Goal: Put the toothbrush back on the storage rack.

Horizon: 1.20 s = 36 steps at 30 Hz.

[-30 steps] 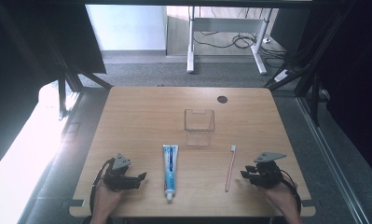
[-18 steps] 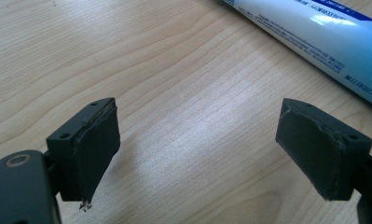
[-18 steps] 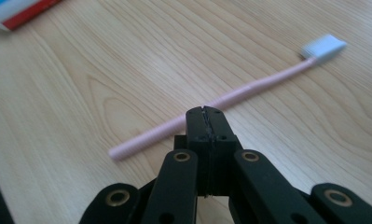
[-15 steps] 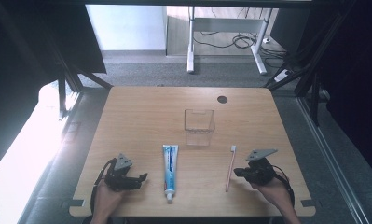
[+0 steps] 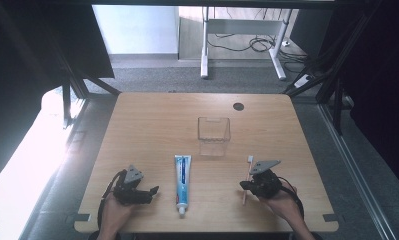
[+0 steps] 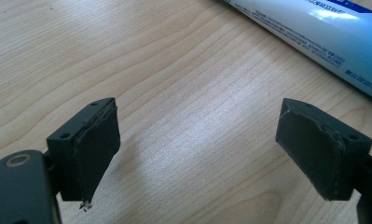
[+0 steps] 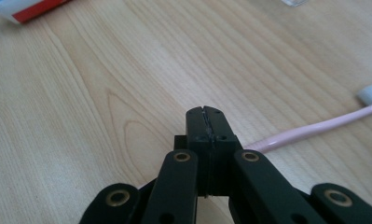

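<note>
Pink toothbrush [image 7: 314, 128] lay on the table [image 5: 152, 125] beside my right gripper [image 7: 206, 122], jaws closed empty, left gripper [image 6: 211, 149] wide; I judged a blind push could roll it away.

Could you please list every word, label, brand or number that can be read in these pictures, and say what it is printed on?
No text can be read.
Toothpaste tube: rows of small dark print along the white and blue body, too blurred to read.
Toothpaste tube in the high view: blue label, too small to read.
Toothpaste tube's red and white end: no legible print.
</note>
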Available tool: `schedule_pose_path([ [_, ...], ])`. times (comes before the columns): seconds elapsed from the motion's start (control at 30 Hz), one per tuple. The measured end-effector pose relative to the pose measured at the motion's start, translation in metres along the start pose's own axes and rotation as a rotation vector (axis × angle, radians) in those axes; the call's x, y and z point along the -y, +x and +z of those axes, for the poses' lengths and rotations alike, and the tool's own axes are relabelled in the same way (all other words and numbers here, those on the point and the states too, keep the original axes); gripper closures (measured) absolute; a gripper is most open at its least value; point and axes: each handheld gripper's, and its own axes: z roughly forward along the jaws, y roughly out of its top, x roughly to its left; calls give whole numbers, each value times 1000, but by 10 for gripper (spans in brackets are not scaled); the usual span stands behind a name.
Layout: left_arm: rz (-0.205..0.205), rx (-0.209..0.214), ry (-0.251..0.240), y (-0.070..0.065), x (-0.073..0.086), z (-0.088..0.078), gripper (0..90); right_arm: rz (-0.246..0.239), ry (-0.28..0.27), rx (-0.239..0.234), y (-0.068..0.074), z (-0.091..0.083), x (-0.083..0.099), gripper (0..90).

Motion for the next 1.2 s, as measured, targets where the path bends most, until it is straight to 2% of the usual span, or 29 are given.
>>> schedule_pose_path([
  [0.07,1,-1,-4,0,0,0,137,-2,24,-5,3,6,-1,900],
  [0.27,-8,-16,-7,2,0,-1,138,14,51,-10,4,9,2,900],
  [0.63,-5,-19,-2,1,0,0,138,33,75,0,-1,4,11,900],
  [1.2,2,-14,4,0,-1,1,138,74,61,33,-15,-13,29,900],
])
